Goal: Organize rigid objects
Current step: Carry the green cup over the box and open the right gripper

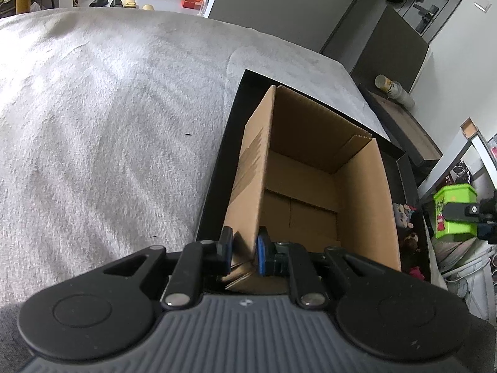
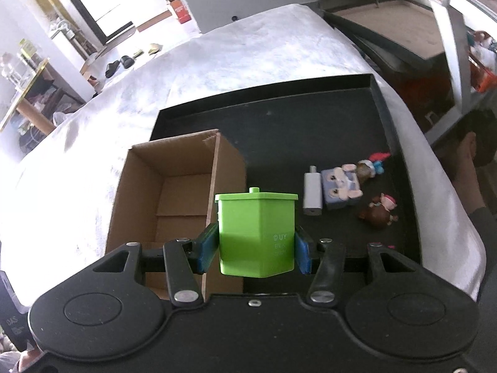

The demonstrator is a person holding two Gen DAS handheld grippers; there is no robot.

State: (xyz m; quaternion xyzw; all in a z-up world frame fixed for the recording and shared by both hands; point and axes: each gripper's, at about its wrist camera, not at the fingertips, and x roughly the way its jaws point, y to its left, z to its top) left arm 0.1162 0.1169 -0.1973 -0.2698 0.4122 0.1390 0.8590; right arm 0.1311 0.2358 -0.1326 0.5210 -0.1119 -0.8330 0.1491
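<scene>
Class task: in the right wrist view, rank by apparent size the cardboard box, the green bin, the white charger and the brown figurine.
1. cardboard box
2. green bin, though it is nearest the camera
3. white charger and brown figurine: too alike to rank.

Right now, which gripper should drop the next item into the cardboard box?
Right. The right gripper already holds the green container just beside the open cardboard box. The left gripper is clamped on the box wall, steadying it.
</scene>
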